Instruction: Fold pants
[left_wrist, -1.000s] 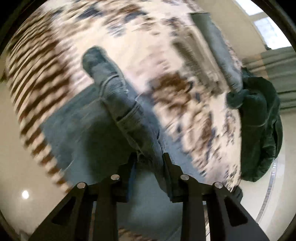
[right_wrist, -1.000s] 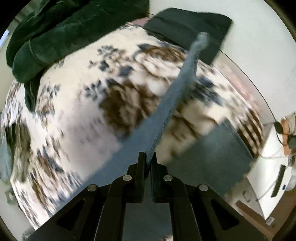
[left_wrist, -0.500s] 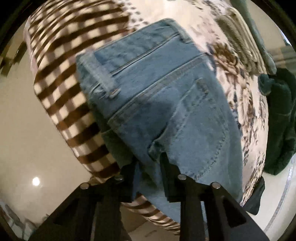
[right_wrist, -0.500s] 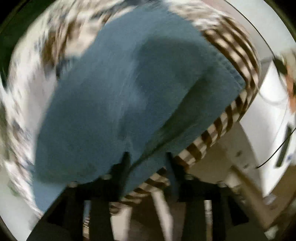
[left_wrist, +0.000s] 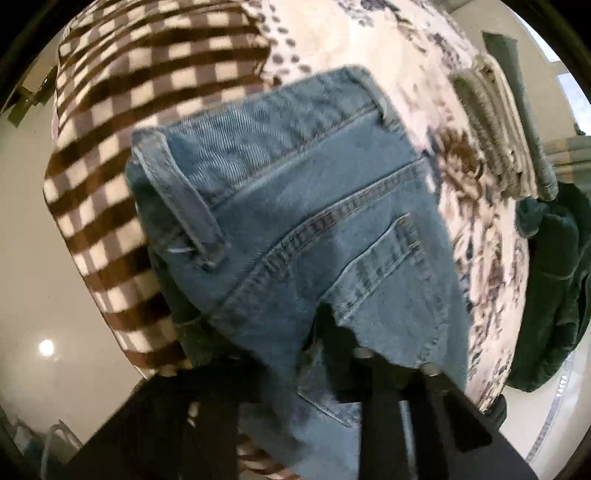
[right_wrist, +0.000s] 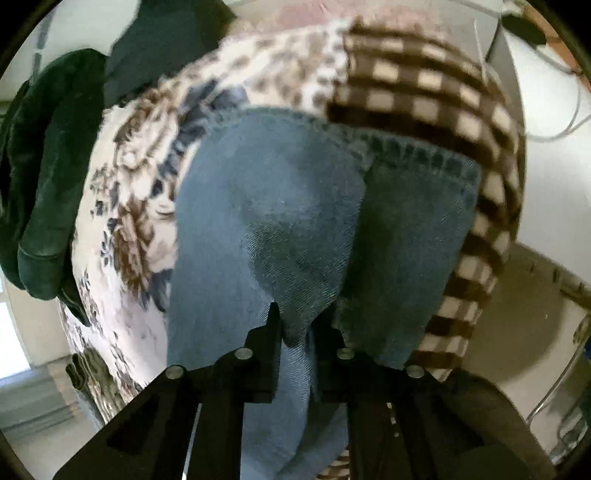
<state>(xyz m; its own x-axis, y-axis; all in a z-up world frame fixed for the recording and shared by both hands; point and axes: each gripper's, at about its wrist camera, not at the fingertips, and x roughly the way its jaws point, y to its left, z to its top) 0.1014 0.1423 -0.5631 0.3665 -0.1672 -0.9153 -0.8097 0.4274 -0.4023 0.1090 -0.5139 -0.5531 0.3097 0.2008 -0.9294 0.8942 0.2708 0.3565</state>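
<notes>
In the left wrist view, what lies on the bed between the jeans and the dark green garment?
Only the floral blanket lies there: a bare strip of it separates the jeans from the dark green garment in the left wrist view.

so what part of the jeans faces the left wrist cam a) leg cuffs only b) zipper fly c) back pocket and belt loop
c: the jeans show a stitched back pocket and a belt loop at the waistband; no zipper or cuffs there.

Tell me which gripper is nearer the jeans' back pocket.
Left. The left gripper sits at the back pocket lower corner; the right gripper pinches plain denim with no pocket in its view.
</notes>
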